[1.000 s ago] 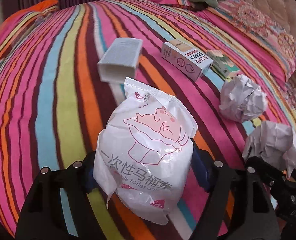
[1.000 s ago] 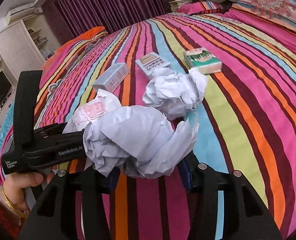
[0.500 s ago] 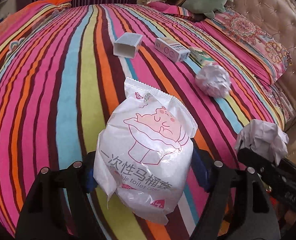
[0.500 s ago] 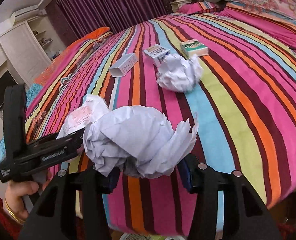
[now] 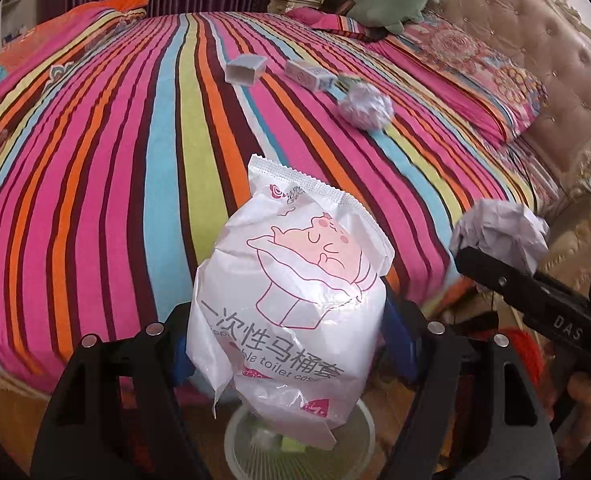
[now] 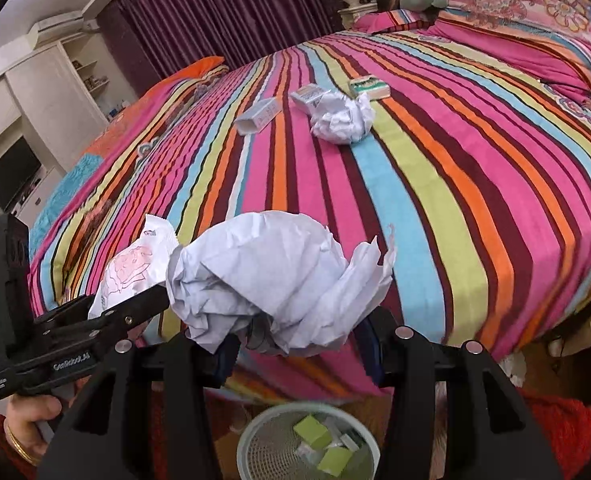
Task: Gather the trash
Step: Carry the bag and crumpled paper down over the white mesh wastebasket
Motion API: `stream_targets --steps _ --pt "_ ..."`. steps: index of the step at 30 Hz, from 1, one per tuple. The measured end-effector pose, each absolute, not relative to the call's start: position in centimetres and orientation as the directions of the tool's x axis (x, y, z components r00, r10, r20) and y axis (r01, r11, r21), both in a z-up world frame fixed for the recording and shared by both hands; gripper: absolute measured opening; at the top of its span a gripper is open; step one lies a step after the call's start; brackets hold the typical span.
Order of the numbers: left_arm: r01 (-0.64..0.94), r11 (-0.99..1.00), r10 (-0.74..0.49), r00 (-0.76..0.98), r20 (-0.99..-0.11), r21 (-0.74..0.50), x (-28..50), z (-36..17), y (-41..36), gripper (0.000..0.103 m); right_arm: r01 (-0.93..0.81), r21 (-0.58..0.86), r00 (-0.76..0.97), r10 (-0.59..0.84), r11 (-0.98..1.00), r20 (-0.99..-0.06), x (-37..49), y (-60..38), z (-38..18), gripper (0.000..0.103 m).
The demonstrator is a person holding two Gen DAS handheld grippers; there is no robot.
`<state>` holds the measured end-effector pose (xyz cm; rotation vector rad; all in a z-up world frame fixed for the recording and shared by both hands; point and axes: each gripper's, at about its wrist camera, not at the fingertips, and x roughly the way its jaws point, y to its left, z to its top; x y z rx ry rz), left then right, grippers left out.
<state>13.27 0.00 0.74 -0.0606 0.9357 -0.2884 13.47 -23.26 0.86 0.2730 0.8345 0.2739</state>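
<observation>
A striped bed (image 5: 135, 160) fills the left wrist view, a tufted headboard (image 5: 535, 40) at upper right. Two boxes and one paper ball (image 5: 365, 110) are seen on it. The left gripper (image 5: 291, 344) is clamped on a white packet (image 5: 291, 304) above a mesh bin (image 5: 239, 436).

In the right wrist view, purple curtains (image 6: 215, 12) are seen behind. Three boxes are counted. The right gripper (image 6: 295, 344) is clenched on crumpled paper (image 6: 271, 280) above the bin.
</observation>
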Motion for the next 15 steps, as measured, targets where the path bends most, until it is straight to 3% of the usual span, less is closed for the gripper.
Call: stream_targets --steps 15 --pt "0.184 0.962 -0.260 0.408 -0.875 -0.201 4.9 -4.9 -0.2 0.073 -0.081 0.368 0.482 0.360 0.926 -0.799 8.3 -21.8 -3.7 0.047"
